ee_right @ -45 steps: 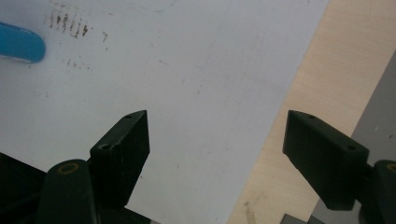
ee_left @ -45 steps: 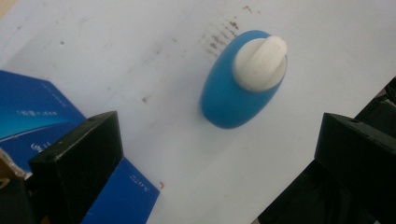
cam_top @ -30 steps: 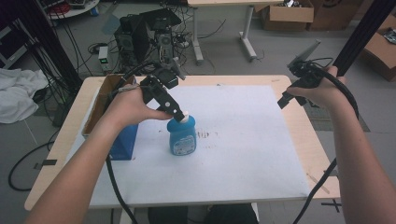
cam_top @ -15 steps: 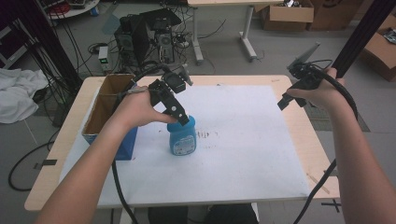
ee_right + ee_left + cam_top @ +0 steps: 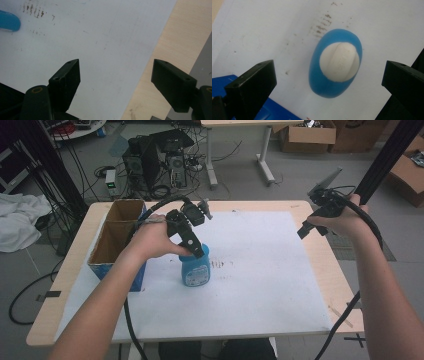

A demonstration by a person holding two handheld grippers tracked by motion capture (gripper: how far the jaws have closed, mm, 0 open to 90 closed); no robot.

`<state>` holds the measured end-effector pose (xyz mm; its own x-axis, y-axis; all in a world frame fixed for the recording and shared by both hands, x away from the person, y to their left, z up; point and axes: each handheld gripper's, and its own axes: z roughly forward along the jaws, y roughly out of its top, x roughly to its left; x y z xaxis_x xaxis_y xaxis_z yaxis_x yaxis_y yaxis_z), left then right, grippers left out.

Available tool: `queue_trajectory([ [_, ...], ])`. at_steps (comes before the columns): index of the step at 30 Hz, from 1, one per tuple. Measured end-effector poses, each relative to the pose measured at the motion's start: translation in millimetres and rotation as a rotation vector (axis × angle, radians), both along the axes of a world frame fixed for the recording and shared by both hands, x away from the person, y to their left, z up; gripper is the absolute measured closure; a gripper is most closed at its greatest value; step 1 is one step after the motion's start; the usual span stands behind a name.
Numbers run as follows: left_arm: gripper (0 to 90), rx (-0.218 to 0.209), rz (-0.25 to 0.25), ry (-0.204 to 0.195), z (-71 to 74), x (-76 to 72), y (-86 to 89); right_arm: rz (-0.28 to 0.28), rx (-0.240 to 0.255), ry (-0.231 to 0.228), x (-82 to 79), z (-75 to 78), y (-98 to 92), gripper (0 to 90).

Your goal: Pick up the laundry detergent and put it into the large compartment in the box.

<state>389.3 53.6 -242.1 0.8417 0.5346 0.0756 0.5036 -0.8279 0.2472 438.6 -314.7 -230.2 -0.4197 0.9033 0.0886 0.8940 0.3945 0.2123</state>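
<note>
A blue bottle (image 5: pixel 195 270) with a white cap (image 5: pixel 339 64) stands upright on the white board (image 5: pixel 265 270). My left gripper (image 5: pixel 196 251) hangs right over its top. In the left gripper view I look straight down on the cap, and the left gripper (image 5: pixel 329 72) is open, one jaw wide out on each side, touching nothing. My right gripper (image 5: pixel 312 220) is held above the table's right edge, far from the bottle. It is open (image 5: pixel 118 68) over bare board, with the bottle (image 5: pixel 8 23) off at the upper left.
A cardboard box (image 5: pixel 117 237) with blue outer walls and two open compartments stands at the table's left side, close to the bottle; its blue corner (image 5: pixel 274 112) lies under my left jaw. Brown smudges (image 5: pixel 222 264) mark the board. The wooden table edge (image 5: pixel 170 45) runs beneath my right gripper.
My left forearm has shifted slightly away from the box, uncovering more of it, while the gripper stays over the bottle's cap. The bottle and the right gripper have not moved.
</note>
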Motion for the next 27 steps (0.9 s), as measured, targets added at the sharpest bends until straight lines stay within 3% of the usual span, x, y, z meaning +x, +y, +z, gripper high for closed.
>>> queue_trajectory([
  [15,0.1,0.052,-0.067,-0.005,-24.5,1.4,-8.7,0.001,-0.003,0.002,1.6,-3.4,-2.2,23.7],
  [27,0.2,0.087,-0.091,-0.011,-39.1,3.8,-15.5,0.010,-0.010,0.000,2.0,-4.1,-2.7,23.7],
])
